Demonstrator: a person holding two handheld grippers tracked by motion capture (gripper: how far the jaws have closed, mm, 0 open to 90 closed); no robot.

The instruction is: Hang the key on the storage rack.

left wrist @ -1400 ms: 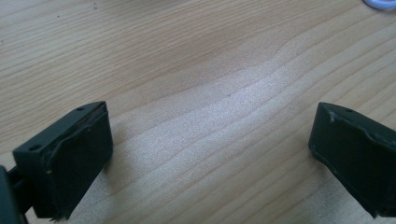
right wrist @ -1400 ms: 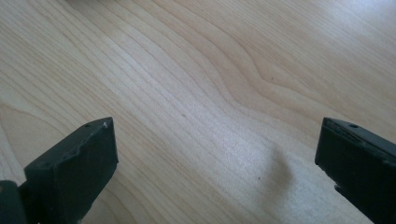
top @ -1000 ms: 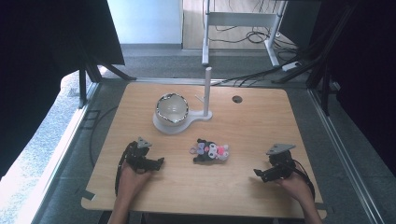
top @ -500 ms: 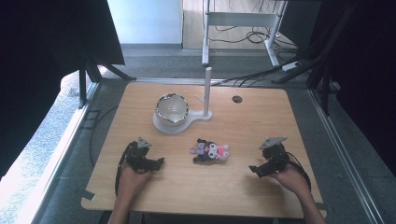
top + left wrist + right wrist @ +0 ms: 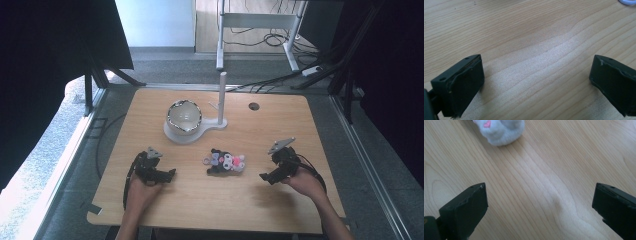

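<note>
Plush toy (image 5: 225,163) at frame centre on table (image 5: 280,120). Bowl (image 5: 183,116) on stand base (image 5: 175,136) above-left of toy; post (image 5: 222,97) right of bowl. Left gripper (image 5: 167,175) lower left, right gripper (image 5: 266,177) lower right, toy between.

No words, brand names, labels or numbers can be read in any view. The 1 sign is a small pink heart on the white plush toy (image 5: 499,130) at the top left of the right gripper view. In the high view the toy's markings, at the frame's centre, are too small to make out.
</note>
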